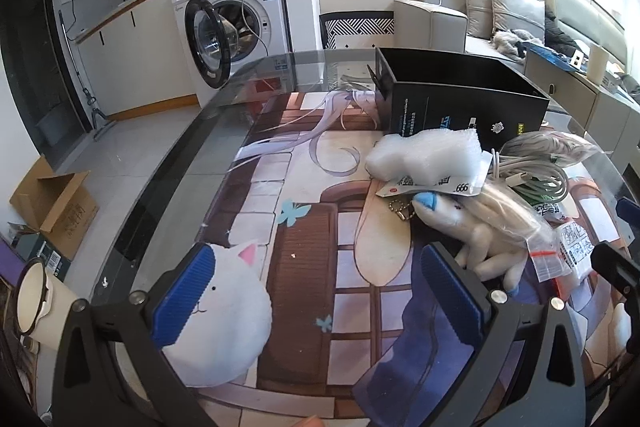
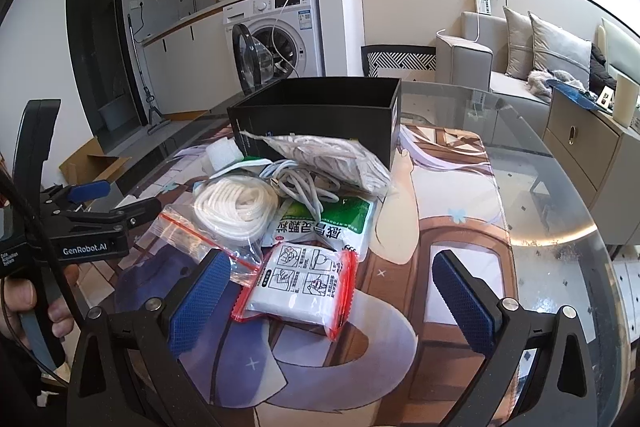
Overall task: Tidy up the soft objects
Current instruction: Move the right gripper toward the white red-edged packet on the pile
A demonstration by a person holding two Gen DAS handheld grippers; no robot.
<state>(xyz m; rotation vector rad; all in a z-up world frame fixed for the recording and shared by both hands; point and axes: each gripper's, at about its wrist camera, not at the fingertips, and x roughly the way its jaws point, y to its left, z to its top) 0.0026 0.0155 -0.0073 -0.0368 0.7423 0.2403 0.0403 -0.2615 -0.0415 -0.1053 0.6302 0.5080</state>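
Note:
An open black box [image 1: 468,103] [image 2: 320,115] stands at the far side of the printed mat. In front of it lies a pile: white foam [image 1: 426,155], a white plush toy [image 1: 492,239], a white cable [image 2: 296,183], a bagged white rope coil [image 2: 234,207], a bagged grey cord bundle [image 2: 336,155], a green-white packet [image 2: 332,223] and a red-edged zip bag [image 2: 304,287]. My left gripper [image 1: 316,301] is open and empty, left of the plush. My right gripper [image 2: 332,301] is open, with the zip bag lying between its fingers; the jaws stand apart from it.
The glass table [image 2: 560,227] has a curved edge on both sides. A washing machine with its door open [image 1: 228,27] stands behind. A cardboard box [image 1: 56,207] sits on the floor at left. A sofa [image 2: 520,67] and a cabinet [image 2: 588,147] are at right.

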